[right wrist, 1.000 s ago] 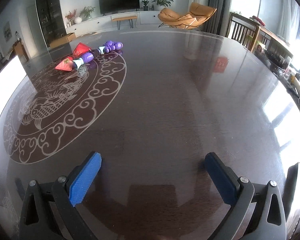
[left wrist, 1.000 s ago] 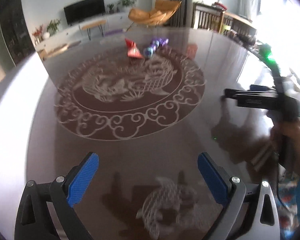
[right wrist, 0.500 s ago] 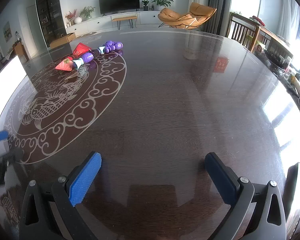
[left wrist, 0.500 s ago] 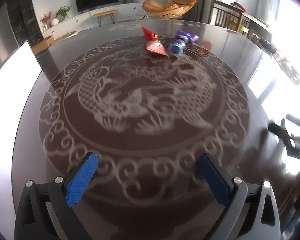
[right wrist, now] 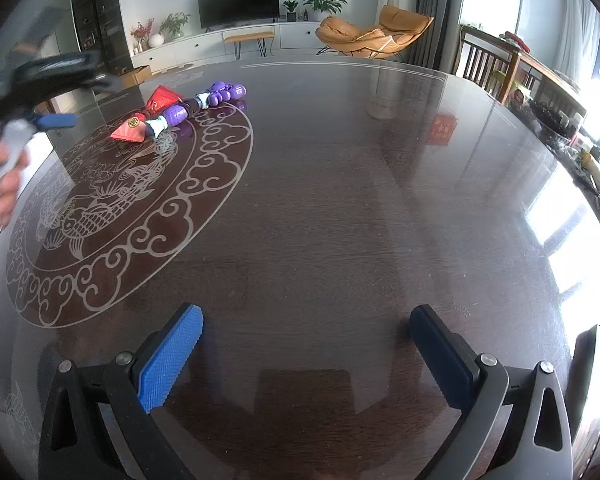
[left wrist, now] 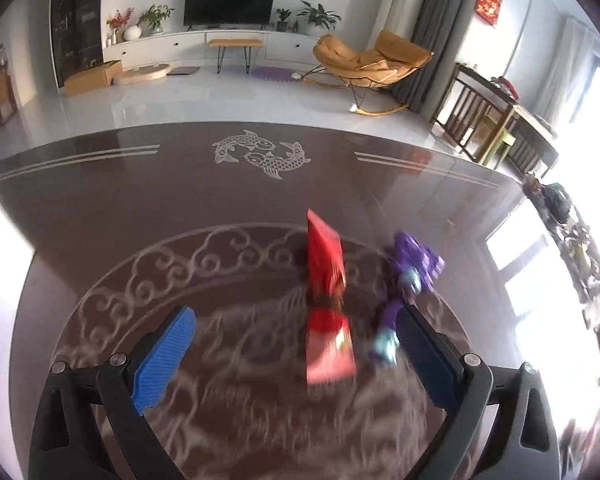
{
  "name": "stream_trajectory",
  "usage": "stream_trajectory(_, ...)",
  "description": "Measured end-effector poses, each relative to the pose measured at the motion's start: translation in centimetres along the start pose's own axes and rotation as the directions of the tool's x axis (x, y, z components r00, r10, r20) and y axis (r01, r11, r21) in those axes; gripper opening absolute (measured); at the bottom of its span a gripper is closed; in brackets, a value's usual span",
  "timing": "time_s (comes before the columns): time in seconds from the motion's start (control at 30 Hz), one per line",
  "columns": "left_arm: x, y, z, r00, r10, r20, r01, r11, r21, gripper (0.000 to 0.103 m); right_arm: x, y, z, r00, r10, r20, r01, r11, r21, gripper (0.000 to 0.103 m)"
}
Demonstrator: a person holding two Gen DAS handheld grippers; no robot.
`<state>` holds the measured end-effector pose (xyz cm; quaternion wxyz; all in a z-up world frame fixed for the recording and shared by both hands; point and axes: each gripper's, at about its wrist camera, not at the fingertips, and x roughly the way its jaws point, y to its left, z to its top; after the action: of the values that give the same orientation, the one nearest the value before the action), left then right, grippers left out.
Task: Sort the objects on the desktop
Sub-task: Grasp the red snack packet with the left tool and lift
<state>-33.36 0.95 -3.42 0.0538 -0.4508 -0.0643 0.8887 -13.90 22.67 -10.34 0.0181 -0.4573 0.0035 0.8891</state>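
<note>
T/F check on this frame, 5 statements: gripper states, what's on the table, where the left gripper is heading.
1. The left gripper is open. True.
2. The right gripper is shut on the purple toy. False: it is open, empty, far from the toy.
3. The red packet lies between the left gripper's fingers in the left wrist view. True.
4. The purple toy sits on the far side of the table from the red packet. False: they lie side by side.
5. A hand holding the left gripper shows in the right wrist view. True.
</note>
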Motion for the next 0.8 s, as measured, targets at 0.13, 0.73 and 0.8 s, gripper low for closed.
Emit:
stream_trajectory(0.13, 2.6, -1.0, 1.2, 1.0, 0.027, -0.015, -0.027, 0.999, 0.026, 0.101, -0.1, 0.0, 0.1, 1.0, 0.0, 0.0, 0.0, 1.0, 0.0, 0.103)
stream_trajectory(0.73, 1.6, -0.8, -2.8, 0.995, 0.099, -0.001, -0.097, 0.985, 0.145, 0.022, -0.1, 0.0, 0.1, 1.0, 0.0, 0.0, 0.0, 1.0, 0.0, 0.103)
stream_trajectory(0.8, -0.5, 0.7, -5.3, 0.996, 0.089, 0.018, -0.091, 0.991, 0.099, 0.022, 0.0, 0.0, 0.0, 1.0, 0.0, 0.0, 0.0, 1.0, 0.0, 0.103)
